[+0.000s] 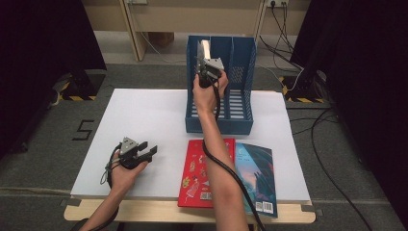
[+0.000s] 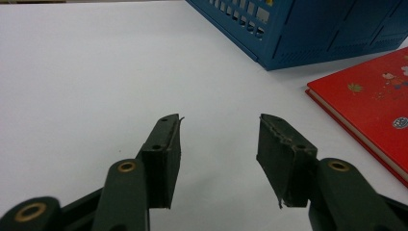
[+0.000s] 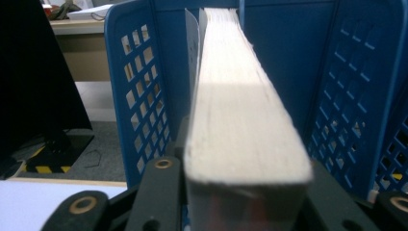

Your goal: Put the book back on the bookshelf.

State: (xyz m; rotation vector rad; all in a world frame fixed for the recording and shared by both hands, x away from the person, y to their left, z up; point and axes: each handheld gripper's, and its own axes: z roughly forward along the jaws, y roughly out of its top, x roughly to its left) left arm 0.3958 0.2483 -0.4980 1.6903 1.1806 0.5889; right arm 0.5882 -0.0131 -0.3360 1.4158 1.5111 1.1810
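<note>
A thick book (image 3: 240,110) with cream page edges stands upright in the left compartment of the blue file rack (image 1: 240,72). My right gripper (image 1: 208,65) is raised at the rack, and its jaws hug both sides of the book's near end, the pads largely hidden behind it. The book (image 1: 205,48) pokes above the rack's wall. My left gripper (image 1: 146,150) rests on the white table top (image 1: 144,115) at the front left. Its fingertips (image 2: 166,139) stand wide apart with nothing between them. A red book (image 1: 204,168) and a teal book (image 1: 257,175) lie flat at the front.
The rack (image 2: 308,29) has further slotted compartments to the right of the book. The red book (image 2: 370,101) lies to the right of my left gripper. Cables (image 1: 288,29) and stand feet sit on the floor beyond the table.
</note>
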